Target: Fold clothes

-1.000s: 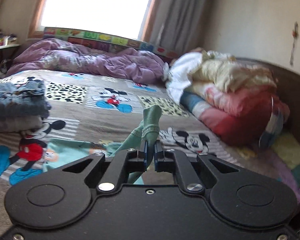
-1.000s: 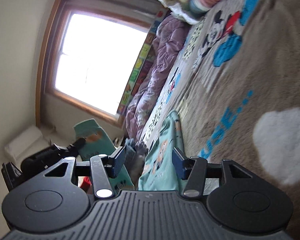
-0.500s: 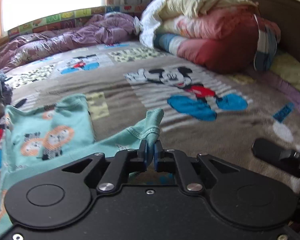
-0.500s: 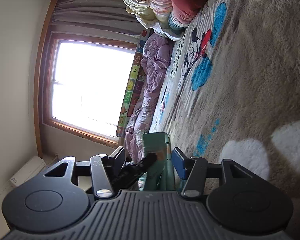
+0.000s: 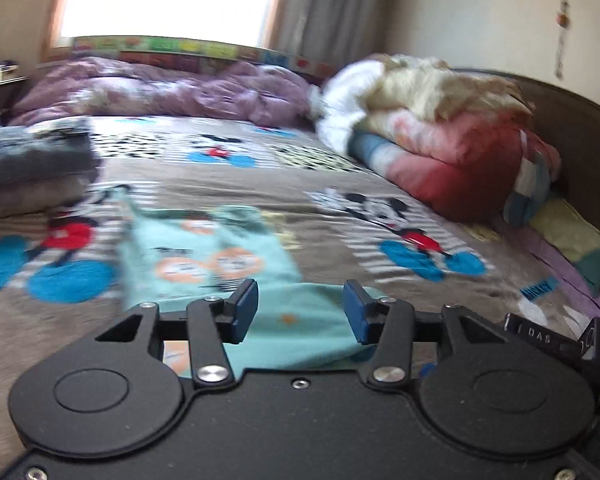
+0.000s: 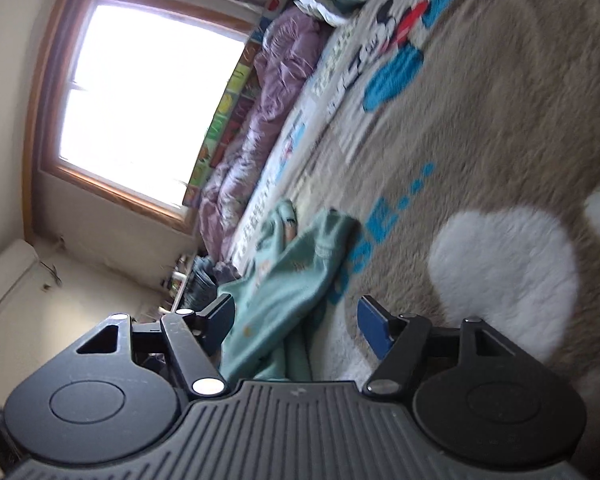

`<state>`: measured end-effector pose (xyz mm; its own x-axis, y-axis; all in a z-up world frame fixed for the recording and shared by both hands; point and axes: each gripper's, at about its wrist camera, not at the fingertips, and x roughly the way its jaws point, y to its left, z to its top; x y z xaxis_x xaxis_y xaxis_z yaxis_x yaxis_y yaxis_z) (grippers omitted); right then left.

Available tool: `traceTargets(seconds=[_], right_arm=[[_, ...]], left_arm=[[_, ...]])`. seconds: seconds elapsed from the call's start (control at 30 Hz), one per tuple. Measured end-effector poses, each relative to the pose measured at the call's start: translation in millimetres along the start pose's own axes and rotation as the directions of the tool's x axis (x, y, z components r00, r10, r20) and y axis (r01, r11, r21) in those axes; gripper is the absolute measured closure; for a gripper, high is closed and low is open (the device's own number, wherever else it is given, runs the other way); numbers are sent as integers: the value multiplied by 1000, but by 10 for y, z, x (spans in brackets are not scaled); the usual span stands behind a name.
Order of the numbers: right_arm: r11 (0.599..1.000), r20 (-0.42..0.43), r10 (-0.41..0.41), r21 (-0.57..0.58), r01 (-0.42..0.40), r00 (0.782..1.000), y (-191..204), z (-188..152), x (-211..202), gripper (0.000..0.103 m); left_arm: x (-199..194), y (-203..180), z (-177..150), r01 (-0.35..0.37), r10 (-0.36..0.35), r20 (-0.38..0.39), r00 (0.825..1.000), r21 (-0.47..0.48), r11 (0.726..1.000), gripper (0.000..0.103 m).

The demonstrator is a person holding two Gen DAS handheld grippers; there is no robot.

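Left wrist view: my left tool (image 5: 300, 312) is spreading its blue pads, gripping nothing, with the soft mint-green garment (image 5: 216, 256) lying flat on the fuzzy cartoon-print bed blanket (image 5: 380, 184) just beyond and beneath them. My right tool (image 6: 296, 320) is opening too; the garment's rumpled folds (image 6: 284, 280) sit between its pads, untouched. Puffy folded quilts (image 5: 440, 136) are stacked far right.
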<state>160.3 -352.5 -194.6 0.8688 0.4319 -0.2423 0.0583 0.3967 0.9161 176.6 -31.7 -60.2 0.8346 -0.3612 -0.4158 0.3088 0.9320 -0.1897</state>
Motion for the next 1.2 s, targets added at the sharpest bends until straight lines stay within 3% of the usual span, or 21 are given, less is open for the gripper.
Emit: traceTargets(seconds=[0.17,0.27,0.43,0.57,0.63,0.67,0.73,0.77,0.8,0.9,1.2], right_arm=[[999,-33,-32,16,32,999,97,65,248,26],[998,-60,-48,35,50,997,170,145,394,18],[993,-32,-112,25,112,993,268,162,542,19],[986,13,-165,-8,165,986,331,103,620,35],[982,37,-187,-19,188,982,314,78,645,48],[980,43,-198,-22,199,979,291,73,659,60],[977,51,-210,-30,212,976,260,75,684,77],[977,53,-208,-36,210,977,258,85,694,90],[977,54,-206,-43,209,977,256,96,704,96],[979,59,-191,-66,195,980,285,135,732,96],[963,66,-60,-258,75,996,983,581,893,97]], left_arm=[[-293,488,-265,-80,80,1,997,-75,994,52],[-383,635,-440,-87,86,-6,996,-114,990,48],[-362,509,-683,-115,116,-27,993,38,993,47],[-320,382,-825,-125,129,-18,992,147,981,47],[-279,327,-869,-130,134,-9,991,183,974,47],[-246,313,-878,-137,142,-8,990,196,971,47],[-183,306,-882,-152,157,-8,988,203,967,55],[-151,312,-876,-153,159,-10,987,200,968,63],[-120,311,-870,-161,166,-12,986,202,966,71],[-35,291,-857,-188,196,-15,980,219,957,86],[78,77,-861,-195,209,-3,978,340,920,93]])
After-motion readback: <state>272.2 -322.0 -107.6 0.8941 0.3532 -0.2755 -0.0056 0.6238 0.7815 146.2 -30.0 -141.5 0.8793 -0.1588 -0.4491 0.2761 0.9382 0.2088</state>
